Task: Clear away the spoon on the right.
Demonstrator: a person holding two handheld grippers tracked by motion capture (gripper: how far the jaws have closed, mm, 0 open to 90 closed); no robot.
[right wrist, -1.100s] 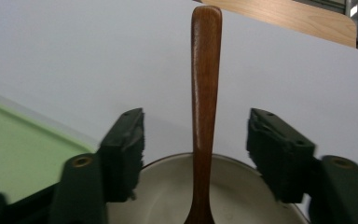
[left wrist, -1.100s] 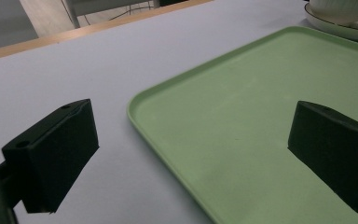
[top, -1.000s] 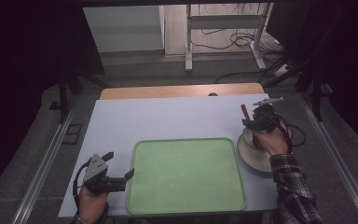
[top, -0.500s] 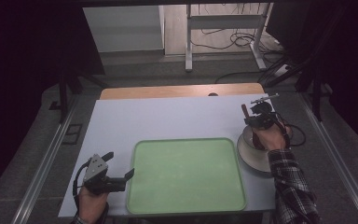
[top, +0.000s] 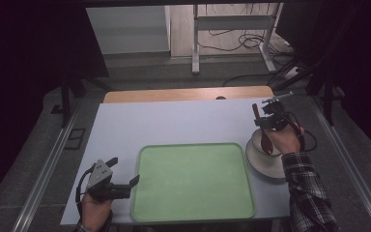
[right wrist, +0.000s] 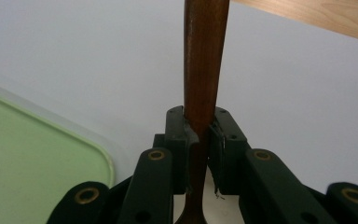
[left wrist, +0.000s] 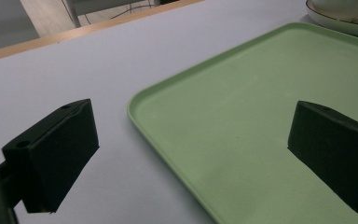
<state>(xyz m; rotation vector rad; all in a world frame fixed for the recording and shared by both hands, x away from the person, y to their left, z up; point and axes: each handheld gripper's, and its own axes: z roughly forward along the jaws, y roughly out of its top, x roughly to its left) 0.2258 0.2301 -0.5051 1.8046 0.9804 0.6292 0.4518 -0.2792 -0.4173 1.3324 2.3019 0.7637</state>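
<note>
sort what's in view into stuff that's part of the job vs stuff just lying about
In the job: wooden spoon clamped in the right gripper; white bowl under it; green tray by the open left gripper.
Lying about: cables on the floor; metal stand.

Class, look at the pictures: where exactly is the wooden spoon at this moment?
In the high view the wooden spoon is at the table's right side, clamped in the right gripper above the white bowl, right of the green tray.

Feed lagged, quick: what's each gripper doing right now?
Left gripper: open, empty, at the tray edge.
Right gripper: shut on the spoon, above the bowl.
</note>
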